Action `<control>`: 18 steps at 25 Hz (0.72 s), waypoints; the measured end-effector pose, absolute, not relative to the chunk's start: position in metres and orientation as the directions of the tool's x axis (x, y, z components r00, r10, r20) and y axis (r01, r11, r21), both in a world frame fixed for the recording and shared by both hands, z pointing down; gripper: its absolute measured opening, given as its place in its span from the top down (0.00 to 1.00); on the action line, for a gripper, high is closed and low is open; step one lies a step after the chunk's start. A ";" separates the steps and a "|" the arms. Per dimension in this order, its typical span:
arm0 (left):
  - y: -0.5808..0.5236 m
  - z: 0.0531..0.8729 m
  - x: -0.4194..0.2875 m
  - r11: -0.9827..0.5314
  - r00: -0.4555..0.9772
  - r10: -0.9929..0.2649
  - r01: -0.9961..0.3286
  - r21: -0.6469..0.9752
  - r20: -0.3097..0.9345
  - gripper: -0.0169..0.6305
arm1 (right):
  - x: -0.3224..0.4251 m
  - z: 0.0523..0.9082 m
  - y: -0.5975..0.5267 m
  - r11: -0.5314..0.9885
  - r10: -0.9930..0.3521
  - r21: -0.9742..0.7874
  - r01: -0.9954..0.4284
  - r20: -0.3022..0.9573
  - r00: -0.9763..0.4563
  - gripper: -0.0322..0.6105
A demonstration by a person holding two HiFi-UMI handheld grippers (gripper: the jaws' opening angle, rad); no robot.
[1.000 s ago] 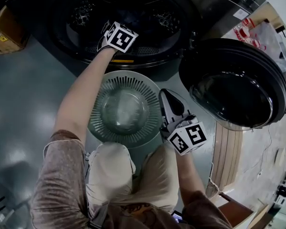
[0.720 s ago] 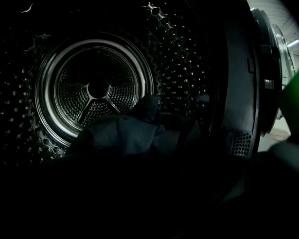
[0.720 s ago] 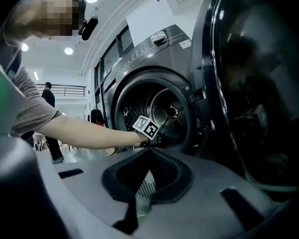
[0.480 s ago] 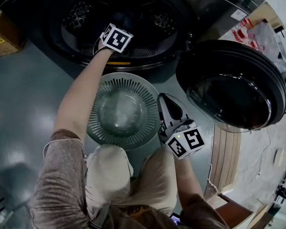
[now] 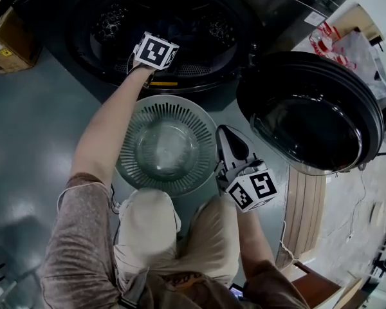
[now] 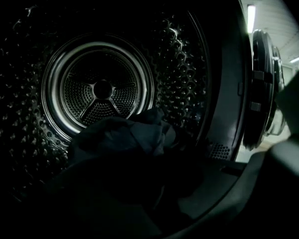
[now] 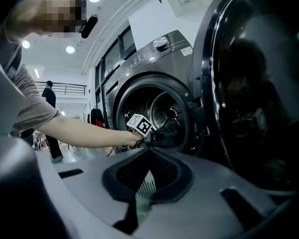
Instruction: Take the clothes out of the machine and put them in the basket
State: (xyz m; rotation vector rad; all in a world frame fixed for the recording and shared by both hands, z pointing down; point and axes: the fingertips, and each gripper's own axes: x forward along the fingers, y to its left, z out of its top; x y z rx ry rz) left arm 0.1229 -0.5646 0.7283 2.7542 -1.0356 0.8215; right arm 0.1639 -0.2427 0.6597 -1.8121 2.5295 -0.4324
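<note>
between the left gripper's [image 7: 150, 134] jaws, which had just been closing and stood nearly together, a fold of the dark garment [image 6: 134, 133] was pinched at the drum's [image 6: 102, 88] mouth, likely so it could be drawn out. at six o'clock from that mouth the basket [image 5: 170, 111] sat empty, close enough for a short drop. the right gripper [image 5: 226, 137], jaws together on nothing, hung at the basket's four o'clock, clear of the door [image 5: 309, 114] swung open at three o'clock.
</note>
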 end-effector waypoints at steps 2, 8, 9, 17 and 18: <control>-0.557 0.717 0.119 -0.767 0.634 -0.591 -0.633 -0.104 0.498 0.86 | 0.163 0.658 -0.240 0.300 -0.928 -0.221 -0.928 0.156 -0.337 0.95; -0.521 0.687 0.113 -0.787 0.683 -0.579 -0.611 -0.086 0.445 0.86 | 0.159 0.655 -0.236 0.314 -0.923 -0.224 -0.922 0.154 -0.352 0.95; -0.514 0.683 0.112 -0.792 0.691 -0.573 -0.605 -0.082 0.441 0.86 | 0.157 0.654 -0.235 0.318 -0.922 -0.225 -0.921 0.151 -0.356 0.95; -0.450 0.654 0.100 -0.824 0.738 -0.540 -0.561 -0.078 0.405 0.86 | 0.158 0.642 -0.232 0.332 -0.923 -0.226 -0.916 0.123 -0.365 0.95; -0.442 0.651 0.099 -0.829 0.746 -0.532 -0.555 -0.066 0.401 0.86 | 0.158 0.642 -0.231 0.332 -0.923 -0.227 -0.916 0.122 -0.365 0.95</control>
